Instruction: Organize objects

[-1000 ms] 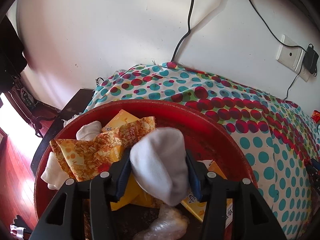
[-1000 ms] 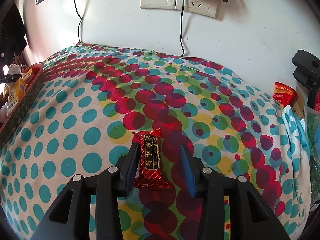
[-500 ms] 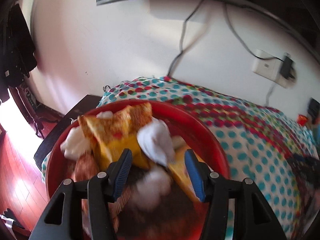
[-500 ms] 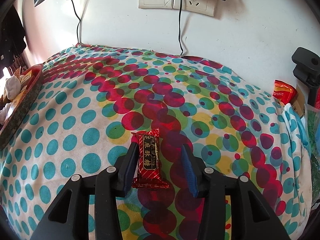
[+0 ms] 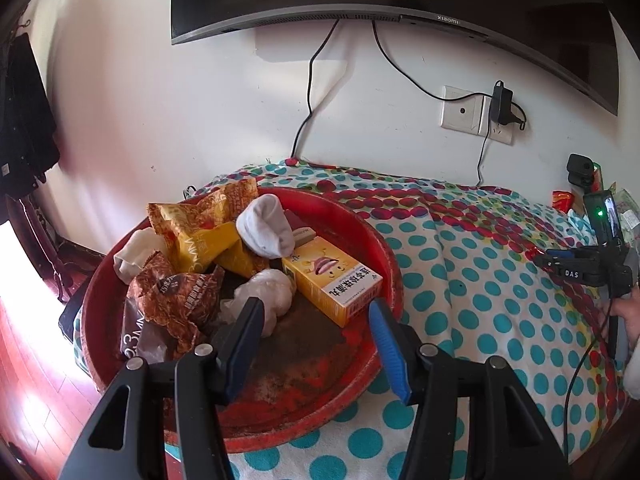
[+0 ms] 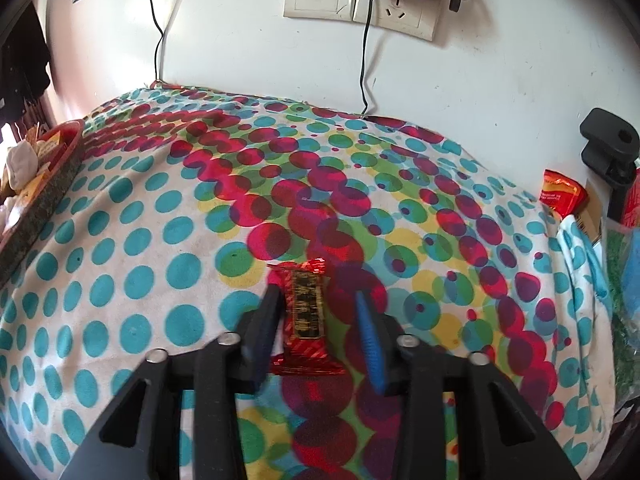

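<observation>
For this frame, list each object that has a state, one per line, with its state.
left gripper: open, empty, above the red basin.
right gripper: open, straddling the red candy bar.
red candy bar: flat on the dotted cloth, not gripped.
white sock: lying in the basin on the snack bags.
yellow box: on its side in the red basin.

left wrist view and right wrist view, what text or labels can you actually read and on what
"xiaomi" on the bezel of the TV.
"DAS" on the right gripper.
Yellow box in the red basin: Chinese print, too small to read.
Brown snack bag: print creased, unreadable.
Red candy bar between the right gripper's open fingers: gold label blurred.
</observation>
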The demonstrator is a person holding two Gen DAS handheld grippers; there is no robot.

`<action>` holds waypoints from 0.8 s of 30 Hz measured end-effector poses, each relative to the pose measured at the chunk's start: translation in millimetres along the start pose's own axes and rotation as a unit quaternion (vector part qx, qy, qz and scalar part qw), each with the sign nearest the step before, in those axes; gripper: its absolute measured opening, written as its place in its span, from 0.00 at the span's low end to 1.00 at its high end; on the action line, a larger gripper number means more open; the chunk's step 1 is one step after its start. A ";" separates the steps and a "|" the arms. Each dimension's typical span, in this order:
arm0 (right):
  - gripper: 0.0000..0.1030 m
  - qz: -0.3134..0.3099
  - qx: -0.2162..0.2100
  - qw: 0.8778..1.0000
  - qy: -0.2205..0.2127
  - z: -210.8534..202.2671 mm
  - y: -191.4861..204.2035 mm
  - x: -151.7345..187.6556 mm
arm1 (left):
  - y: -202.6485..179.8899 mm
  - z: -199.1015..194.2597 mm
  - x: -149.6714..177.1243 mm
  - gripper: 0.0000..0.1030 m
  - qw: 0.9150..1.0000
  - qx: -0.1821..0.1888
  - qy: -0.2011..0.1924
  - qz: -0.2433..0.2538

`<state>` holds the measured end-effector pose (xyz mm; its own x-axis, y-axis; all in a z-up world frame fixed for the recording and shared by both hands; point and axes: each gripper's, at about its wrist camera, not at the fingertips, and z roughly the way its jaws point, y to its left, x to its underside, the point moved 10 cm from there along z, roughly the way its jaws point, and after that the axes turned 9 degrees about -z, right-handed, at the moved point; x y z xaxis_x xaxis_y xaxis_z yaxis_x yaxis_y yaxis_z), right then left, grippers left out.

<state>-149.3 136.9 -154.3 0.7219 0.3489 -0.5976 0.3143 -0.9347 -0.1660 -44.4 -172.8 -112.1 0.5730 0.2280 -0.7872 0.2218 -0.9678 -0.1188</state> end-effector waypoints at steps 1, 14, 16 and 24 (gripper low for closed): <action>0.18 0.003 0.001 1.000 0.000 -0.4 2.9 -0.4 | 0.1 0.4 0.5 0.55 1.000 0.000 -0.002 0.003; 0.17 -0.001 0.033 0.999 0.004 -12.6 31.3 -4.4 | -0.1 9.4 10.6 0.55 1.000 0.004 0.016 0.009; 0.17 -0.006 0.026 1.000 -0.001 -18.4 40.9 -7.5 | -0.2 11.1 12.1 0.55 1.000 0.002 0.020 0.011; 0.17 -0.025 -0.023 0.999 -0.019 -41.3 97.7 -32.2 | 2.7 4.8 6.1 0.55 1.000 0.008 0.013 0.001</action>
<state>-116.4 37.2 -119.0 0.6813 0.3915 -0.6185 0.3782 -0.9117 -0.1604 -44.1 -174.5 -120.1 0.5933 0.2290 -0.7717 0.2081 -0.9697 -0.1277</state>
